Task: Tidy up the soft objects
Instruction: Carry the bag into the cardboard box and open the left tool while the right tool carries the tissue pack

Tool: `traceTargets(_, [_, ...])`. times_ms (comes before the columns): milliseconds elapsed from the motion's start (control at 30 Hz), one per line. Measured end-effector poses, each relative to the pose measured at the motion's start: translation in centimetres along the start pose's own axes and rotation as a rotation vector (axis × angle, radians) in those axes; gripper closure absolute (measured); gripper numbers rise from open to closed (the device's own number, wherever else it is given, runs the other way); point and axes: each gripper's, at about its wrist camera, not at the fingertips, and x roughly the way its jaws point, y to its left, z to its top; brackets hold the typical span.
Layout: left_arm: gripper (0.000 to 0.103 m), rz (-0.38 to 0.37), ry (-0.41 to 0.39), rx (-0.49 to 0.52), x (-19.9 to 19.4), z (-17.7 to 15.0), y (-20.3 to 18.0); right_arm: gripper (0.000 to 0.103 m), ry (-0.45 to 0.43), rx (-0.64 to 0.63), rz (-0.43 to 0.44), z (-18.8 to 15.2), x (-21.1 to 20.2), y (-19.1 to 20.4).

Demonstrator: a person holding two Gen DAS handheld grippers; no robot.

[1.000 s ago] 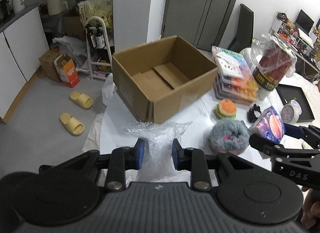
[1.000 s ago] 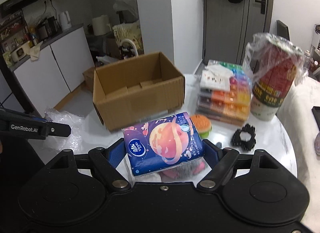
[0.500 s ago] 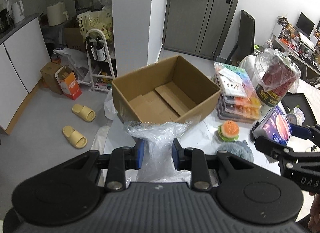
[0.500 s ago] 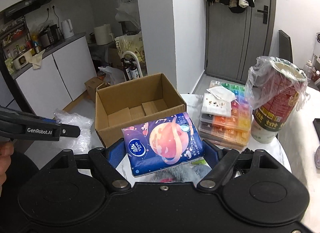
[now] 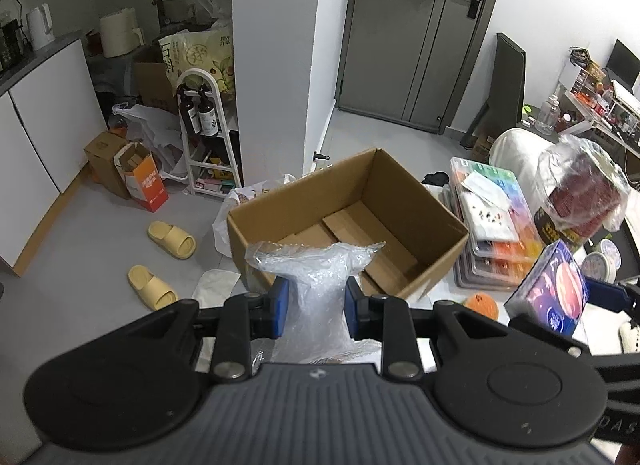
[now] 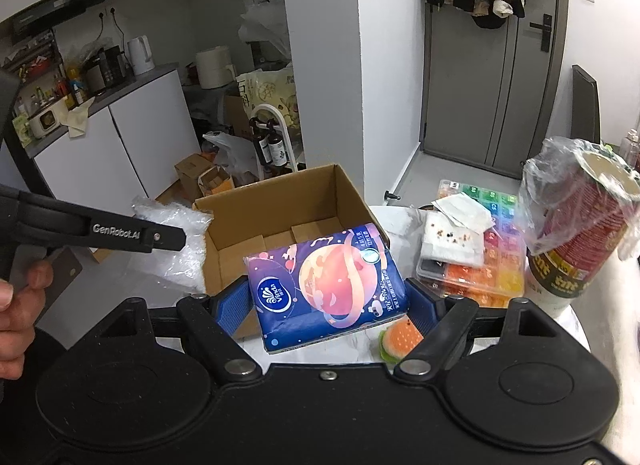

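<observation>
My left gripper is shut on a clear bubble-wrap bag, held just in front of the open cardboard box. My right gripper is shut on a blue and purple tissue pack, raised near the box's front corner. The same tissue pack shows at the right of the left wrist view, and the bubble-wrap bag sits left of the box in the right wrist view. A small burger-shaped soft toy lies on the white table under the right gripper. The box holds nothing but its bottom flaps.
Right of the box lies a stack of colourful flat organiser cases with a white napkin on top. A stack of red paper cups in plastic wrap stands beside it. Yellow slippers and small cartons lie on the floor beyond the table.
Both grippers have moved toward the box and slightly up with their loads. The box now looks nearer, and the grey fluffy toy has dropped out of view beneath the grippers.
</observation>
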Motion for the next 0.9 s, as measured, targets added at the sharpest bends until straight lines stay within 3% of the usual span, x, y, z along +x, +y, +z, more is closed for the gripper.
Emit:
traceTargets(633, [0.075,-0.051,0.034,-0.04,5.5,2.4,-0.4,0.024,0.04,-0.017,-0.041,1.5,2.9,0.2])
traceTargets(900, [0.058,-0.046,0.021,-0.043,5.4,2.2,-0.3,0.024,0.043,-0.025,-0.033,2.1,3.5,0.6])
